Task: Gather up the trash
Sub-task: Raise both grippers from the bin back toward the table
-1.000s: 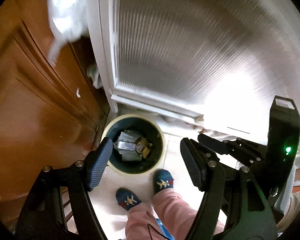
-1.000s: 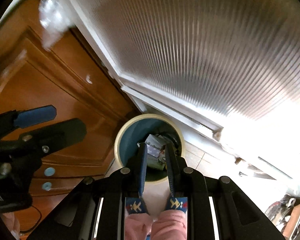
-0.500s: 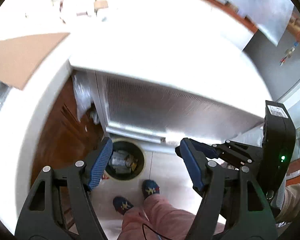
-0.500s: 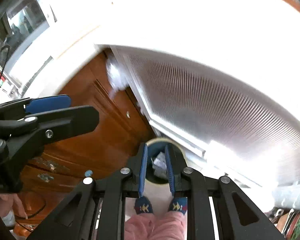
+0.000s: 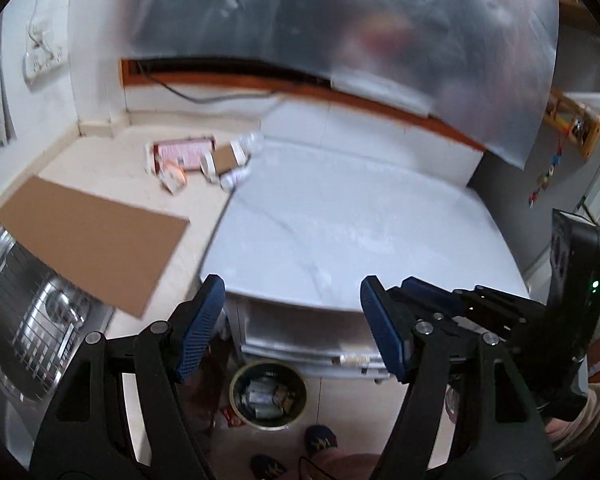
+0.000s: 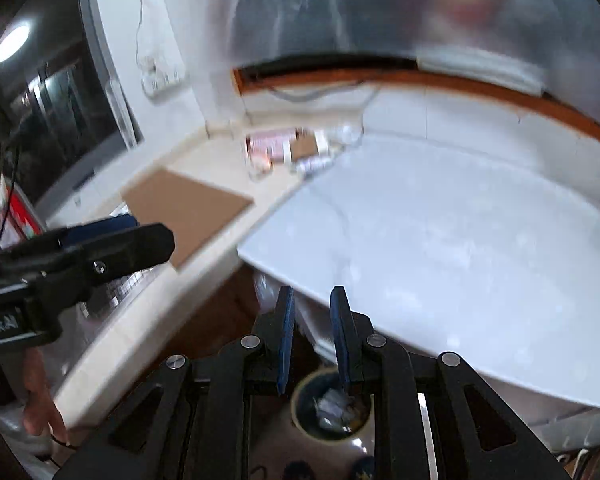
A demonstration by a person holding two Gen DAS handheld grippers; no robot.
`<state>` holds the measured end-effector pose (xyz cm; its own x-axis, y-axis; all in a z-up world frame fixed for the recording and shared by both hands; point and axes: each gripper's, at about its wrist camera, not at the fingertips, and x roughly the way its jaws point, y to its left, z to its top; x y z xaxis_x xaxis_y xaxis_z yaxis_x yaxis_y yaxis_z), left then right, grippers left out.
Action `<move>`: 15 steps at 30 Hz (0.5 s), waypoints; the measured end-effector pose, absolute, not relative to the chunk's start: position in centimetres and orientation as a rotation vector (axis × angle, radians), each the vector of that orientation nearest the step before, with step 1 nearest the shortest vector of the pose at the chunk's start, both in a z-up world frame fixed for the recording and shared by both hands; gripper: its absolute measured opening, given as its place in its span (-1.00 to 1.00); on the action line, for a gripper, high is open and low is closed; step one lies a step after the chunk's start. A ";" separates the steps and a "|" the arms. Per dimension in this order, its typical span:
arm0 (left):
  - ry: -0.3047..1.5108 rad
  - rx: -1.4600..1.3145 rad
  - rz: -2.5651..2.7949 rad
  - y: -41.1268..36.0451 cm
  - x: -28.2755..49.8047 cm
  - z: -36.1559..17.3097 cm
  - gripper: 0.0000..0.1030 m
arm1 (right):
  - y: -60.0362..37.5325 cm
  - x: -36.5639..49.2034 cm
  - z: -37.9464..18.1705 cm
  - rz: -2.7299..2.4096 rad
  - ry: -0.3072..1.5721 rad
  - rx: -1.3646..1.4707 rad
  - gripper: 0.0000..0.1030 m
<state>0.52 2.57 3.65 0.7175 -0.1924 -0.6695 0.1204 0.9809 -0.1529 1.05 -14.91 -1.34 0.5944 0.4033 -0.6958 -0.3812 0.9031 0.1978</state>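
A round trash bin (image 5: 268,396) with crumpled trash inside stands on the floor below the counter; it also shows in the right wrist view (image 6: 332,408). A pile of trash (image 5: 204,158), with a red-and-white packet, small cartons and white bottles, lies at the back of the counter; it is blurred in the right wrist view (image 6: 292,150). My left gripper (image 5: 292,320) is open and empty, high above the bin. My right gripper (image 6: 312,320) has its jaws a narrow gap apart with nothing between them.
A brown cardboard sheet (image 5: 92,236) lies on the beige counter by a metal dish rack (image 5: 24,312). A white marble worktop (image 5: 360,232) fills the middle. A foil sheet (image 5: 340,20) hangs on the back wall. A power strip (image 5: 44,60) hangs left.
Both grippers have risen from down by the bin to above counter height. The view has swung up from the cabinet front to the countertop and back wall. Jaw openings are unchanged.
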 end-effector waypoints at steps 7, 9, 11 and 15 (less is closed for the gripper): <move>0.676 -0.043 -0.106 4.1 2.1 7.7 0.31 | -14.4 3.5 4.5 0.446 0.737 0.065 -0.40; 0.667 -0.037 -0.088 4.6 3.0 8.2 0.31 | -13.8 4.5 5.8 0.445 0.724 0.077 -0.35; 0.668 -0.028 -0.077 5.0 4.1 8.4 0.31 | -13.5 5.5 6.7 0.448 0.717 0.095 -0.34; 0.669 -0.003 -0.063 5.9 7.0 8.7 0.31 | -12.3 8.4 7.1 0.456 0.731 0.120 -0.34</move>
